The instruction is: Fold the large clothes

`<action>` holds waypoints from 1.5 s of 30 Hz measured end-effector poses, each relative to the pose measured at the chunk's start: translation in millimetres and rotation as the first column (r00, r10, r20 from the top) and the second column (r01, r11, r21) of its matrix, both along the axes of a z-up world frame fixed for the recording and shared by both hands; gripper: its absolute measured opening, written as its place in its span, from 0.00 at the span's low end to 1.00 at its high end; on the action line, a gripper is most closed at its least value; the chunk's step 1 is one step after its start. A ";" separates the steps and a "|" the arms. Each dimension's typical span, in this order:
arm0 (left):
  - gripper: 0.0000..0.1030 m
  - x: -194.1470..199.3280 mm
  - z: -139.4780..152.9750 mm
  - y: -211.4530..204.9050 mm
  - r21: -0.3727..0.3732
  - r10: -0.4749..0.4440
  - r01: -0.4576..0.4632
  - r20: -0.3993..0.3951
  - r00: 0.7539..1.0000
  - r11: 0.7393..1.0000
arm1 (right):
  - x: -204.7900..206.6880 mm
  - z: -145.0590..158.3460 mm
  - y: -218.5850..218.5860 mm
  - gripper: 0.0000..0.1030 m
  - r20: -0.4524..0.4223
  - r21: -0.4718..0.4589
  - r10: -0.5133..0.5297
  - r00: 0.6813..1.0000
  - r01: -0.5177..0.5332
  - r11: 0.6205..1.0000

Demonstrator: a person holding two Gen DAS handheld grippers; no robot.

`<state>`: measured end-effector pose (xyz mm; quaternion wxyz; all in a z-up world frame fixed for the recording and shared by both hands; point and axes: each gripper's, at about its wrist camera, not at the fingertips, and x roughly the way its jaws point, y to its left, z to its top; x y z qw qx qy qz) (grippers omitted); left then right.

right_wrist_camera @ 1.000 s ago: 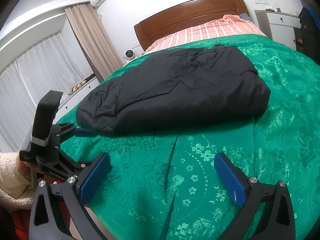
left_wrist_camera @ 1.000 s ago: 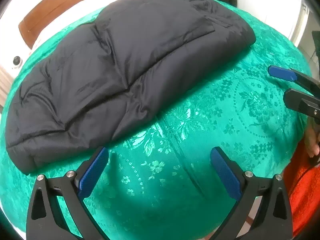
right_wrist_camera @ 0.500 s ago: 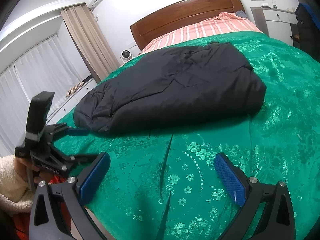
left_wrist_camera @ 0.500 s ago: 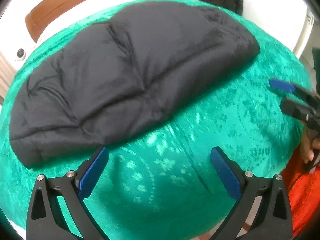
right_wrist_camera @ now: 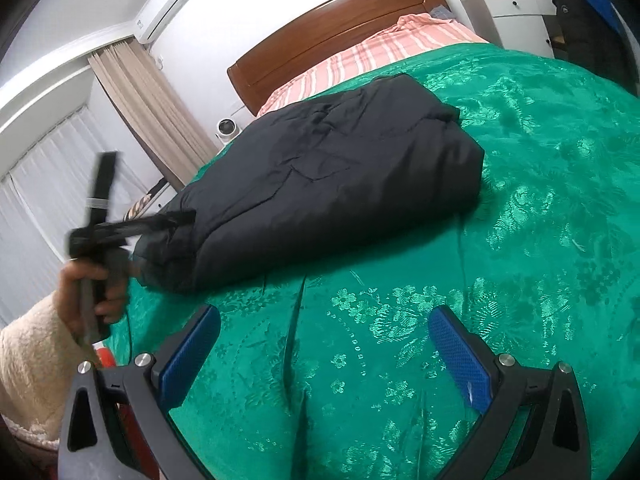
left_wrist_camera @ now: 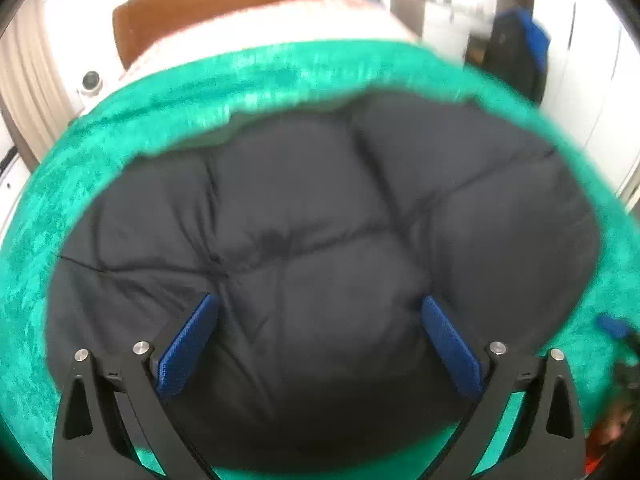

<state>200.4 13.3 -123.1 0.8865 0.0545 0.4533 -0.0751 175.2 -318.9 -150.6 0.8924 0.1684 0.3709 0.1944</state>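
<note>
A black quilted puffer jacket (left_wrist_camera: pixel 320 240) lies folded lengthwise on the green bedspread (left_wrist_camera: pixel 120 120). My left gripper (left_wrist_camera: pixel 320 336) is open, its blue pads spread over the jacket's near end, close above it. In the right wrist view the jacket (right_wrist_camera: pixel 340 184) lies across the bed and the left gripper (right_wrist_camera: pixel 168 220) reaches its left end, blurred. My right gripper (right_wrist_camera: pixel 324 344) is open and empty over the bedspread (right_wrist_camera: pixel 520 240), short of the jacket's long edge.
A wooden headboard (right_wrist_camera: pixel 332 28) and a striped pink pillow (right_wrist_camera: pixel 380 52) are at the far end. A white cabinet (right_wrist_camera: pixel 516 16) and a hanging dark coat (right_wrist_camera: pixel 584 12) stand to the right. Curtains (right_wrist_camera: pixel 148 112) are on the left.
My left gripper has moved forward from the bare bedspread onto the jacket's left end, still open. My right gripper has shifted slightly and stays open.
</note>
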 end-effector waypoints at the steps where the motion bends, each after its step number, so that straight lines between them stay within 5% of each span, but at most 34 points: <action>1: 1.00 1.0 -7.7 -1.4 0.009 -0.011 0.011 -0.005 1.000 1.000 | -0.1 0.5 0.0 0.99 0.001 -0.003 -0.001 1.000 0.001 1.000; 4: 0.99 -8.1 -4.7 -4.4 0.055 -0.042 0.042 0.015 0.999 0.998 | 1.8 6.1 -5.5 0.99 0.007 0.018 -0.023 1.000 0.022 1.000; 7: 0.98 -20.2 18.0 5.4 -0.026 -0.026 0.028 0.088 0.996 0.999 | 23.2 7.4 -24.5 0.99 -0.044 0.195 -0.083 0.996 0.090 0.977; 10: 0.98 -24.3 27.9 0.7 -0.117 -0.088 0.106 0.150 0.985 0.987 | 60.1 -2.6 -38.5 0.99 -0.153 0.330 -0.174 0.973 0.216 0.919; 14: 0.99 -22.5 4.8 -21.9 -0.119 -0.243 0.256 0.116 0.963 0.959 | 102.6 -19.5 -48.9 0.99 -0.199 0.444 -0.306 0.931 0.364 0.819; 15: 1.00 -17.1 -4.2 -29.4 -0.097 -0.261 0.268 0.080 0.962 0.959 | 108.2 -23.0 -50.3 0.97 -0.213 0.474 -0.326 0.921 0.389 0.790; 17: 1.00 -13.8 -13.3 -31.8 -0.092 -0.264 0.270 0.069 0.962 0.958 | 121.4 -23.5 -48.6 0.67 -0.244 0.489 -0.337 0.910 0.415 0.767; 18: 1.00 -10.4 -12.8 -29.1 -0.112 -0.258 0.264 0.063 0.964 0.958 | 128.3 -18.6 -44.6 0.46 -0.261 0.456 -0.330 0.907 0.417 0.786; 19: 1.00 -9.1 -11.9 -25.6 -0.131 -0.252 0.258 0.057 0.966 0.957 | 131.3 -8.3 -39.9 0.39 -0.251 0.414 -0.334 0.909 0.412 0.812; 23: 0.99 -2.3 -8.7 -5.1 -0.212 -0.231 0.233 0.033 0.972 0.949 | 128.8 84.4 21.0 0.33 0.013 0.125 -0.235 0.972 0.231 0.965; 28: 0.98 -7.4 11.2 62.3 -0.428 -0.104 0.083 -0.026 0.994 0.900 | 118.5 162.2 121.4 0.32 0.238 -0.185 -0.018 0.971 0.064 0.981; 33: 0.98 -40.6 34.8 189.2 -0.546 0.100 -0.089 -0.010 0.995 0.833 | 106.5 182.2 256.7 0.32 0.343 -0.513 0.303 0.889 -0.092 0.853; 38: 0.98 -62.3 43.8 282.3 -0.540 0.242 -0.200 0.007 0.970 0.818 | 83.1 141.9 372.4 0.32 0.283 -0.698 0.558 0.780 -0.232 0.678; 41: 0.98 -69.0 48.2 323.0 -0.638 0.256 -0.189 0.012 0.967 0.747 | 72.4 97.2 420.2 0.33 0.191 -0.753 0.645 0.740 -0.311 0.580; 45: 0.99 -44.9 48.6 336.7 -0.759 0.177 -0.126 -0.014 0.984 0.639 | 62.9 67.3 439.3 0.35 0.186 -0.773 0.660 0.728 -0.306 0.556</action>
